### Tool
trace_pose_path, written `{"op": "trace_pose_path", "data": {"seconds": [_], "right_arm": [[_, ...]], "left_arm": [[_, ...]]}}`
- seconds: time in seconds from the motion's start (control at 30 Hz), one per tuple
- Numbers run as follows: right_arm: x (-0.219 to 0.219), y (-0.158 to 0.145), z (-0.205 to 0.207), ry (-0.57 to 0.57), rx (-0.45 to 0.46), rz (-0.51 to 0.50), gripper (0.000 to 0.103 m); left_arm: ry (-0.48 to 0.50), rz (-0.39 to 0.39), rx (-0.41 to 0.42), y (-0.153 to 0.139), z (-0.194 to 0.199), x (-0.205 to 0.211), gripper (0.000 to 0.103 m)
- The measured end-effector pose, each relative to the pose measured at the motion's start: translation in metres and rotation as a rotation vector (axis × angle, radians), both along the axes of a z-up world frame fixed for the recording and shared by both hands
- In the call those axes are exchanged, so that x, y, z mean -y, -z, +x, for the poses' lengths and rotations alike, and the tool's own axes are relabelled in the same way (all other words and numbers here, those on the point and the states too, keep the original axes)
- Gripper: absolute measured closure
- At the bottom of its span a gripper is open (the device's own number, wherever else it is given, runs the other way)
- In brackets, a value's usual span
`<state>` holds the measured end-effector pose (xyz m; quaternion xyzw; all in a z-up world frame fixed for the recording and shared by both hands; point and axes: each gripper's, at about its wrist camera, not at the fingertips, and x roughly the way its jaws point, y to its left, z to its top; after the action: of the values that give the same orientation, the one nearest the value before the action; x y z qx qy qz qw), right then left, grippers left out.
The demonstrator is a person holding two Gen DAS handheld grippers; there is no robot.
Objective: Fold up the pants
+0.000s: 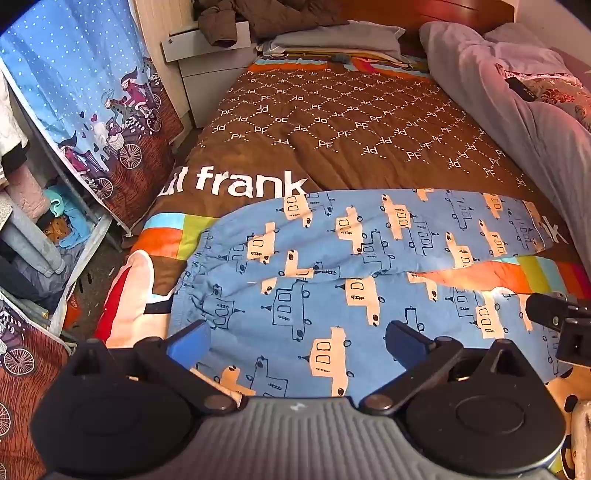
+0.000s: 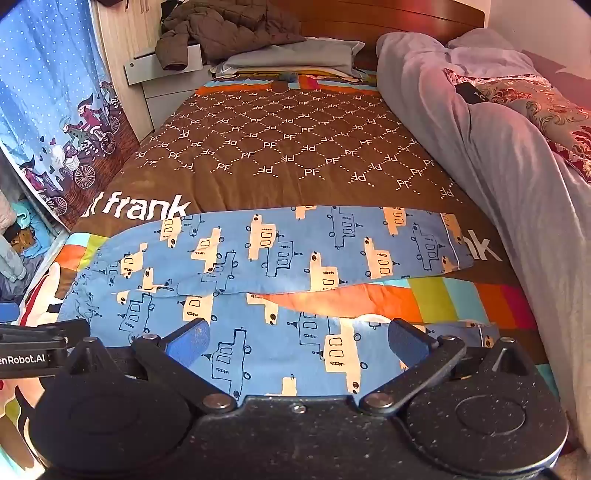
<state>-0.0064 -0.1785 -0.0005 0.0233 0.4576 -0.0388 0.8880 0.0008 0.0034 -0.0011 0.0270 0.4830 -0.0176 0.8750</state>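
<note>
Now pants [image 1: 314, 266] flat across quilt [image 1: 332, 122], waistband at left edge, legs parted toward right; left gripper [image 1: 295, 343] and right gripper [image 2: 299, 343] both spread wide, empty, above near leg; blanket [image 2: 498, 166] along right

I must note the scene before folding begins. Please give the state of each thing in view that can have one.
pants: unfolded, lying flat across the bedspread, two legs apart
left gripper: jaws wide open, above the pants, holding nothing
right gripper: jaws wide open, above the pants, holding nothing
bedspread: spread over the bed
brown jacket: crumpled by the headboard
</note>
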Motion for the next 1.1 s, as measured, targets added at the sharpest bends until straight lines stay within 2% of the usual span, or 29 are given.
{"op": "trace_pose_path", "data": {"seconds": [0.1, 0.2, 1.1], "right_arm": [[-0.002, 0.001, 0.003, 0.008, -0.003, 0.002, 0.001], [-0.002, 0.002, -0.010, 0.020, 0.039, 0.007, 0.001], [-0.009, 0.001, -0.010, 0.012, 0.023, 0.002, 0.001]], "left_arm": [[0.011, 0.020, -0.005, -0.001, -0.001, 0.003, 0.000], [0.024, 0.013, -0.002, -0.003, -0.003, 0.003, 0.000], [0.033, -0.018, -0.015, 0.000, -0.003, 0.000, 0.000]]}}
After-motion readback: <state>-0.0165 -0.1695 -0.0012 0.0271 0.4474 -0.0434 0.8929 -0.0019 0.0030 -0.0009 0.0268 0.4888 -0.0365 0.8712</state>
